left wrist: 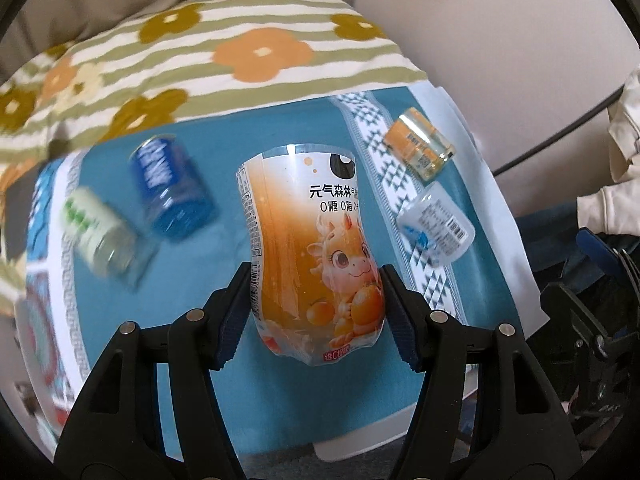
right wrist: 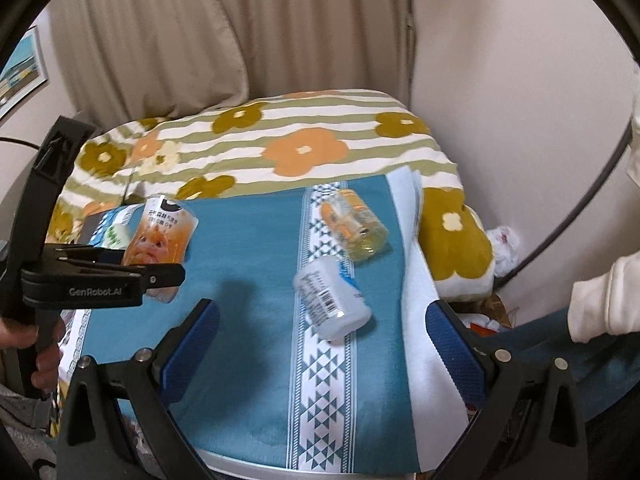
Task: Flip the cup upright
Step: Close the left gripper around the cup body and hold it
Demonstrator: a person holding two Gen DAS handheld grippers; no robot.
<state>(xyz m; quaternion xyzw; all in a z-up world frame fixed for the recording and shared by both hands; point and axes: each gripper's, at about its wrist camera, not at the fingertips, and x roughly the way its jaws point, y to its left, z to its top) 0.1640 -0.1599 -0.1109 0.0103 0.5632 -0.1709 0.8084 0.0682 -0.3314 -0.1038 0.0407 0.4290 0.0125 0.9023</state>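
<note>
My left gripper (left wrist: 316,300) is shut on an orange cup (left wrist: 312,248) with a cartoon dragon label, held above the blue cloth (left wrist: 280,128); it also shows in the right wrist view (right wrist: 160,236), held by the left gripper (right wrist: 160,276). My right gripper (right wrist: 324,344) is open and empty above the cloth (right wrist: 248,280). A white-labelled clear cup (right wrist: 330,300) lies on its side just beyond it, also in the left wrist view (left wrist: 438,222). An orange-and-clear cup (right wrist: 354,224) lies on its side farther back, also in the left wrist view (left wrist: 420,144).
A blue cup (left wrist: 170,188) and a green-and-white cup (left wrist: 100,234) lie on the cloth at the left. A flowered striped blanket (right wrist: 280,140) lies behind the cloth, with a curtain (right wrist: 200,32) and wall beyond. The table's front edge (right wrist: 248,466) is near.
</note>
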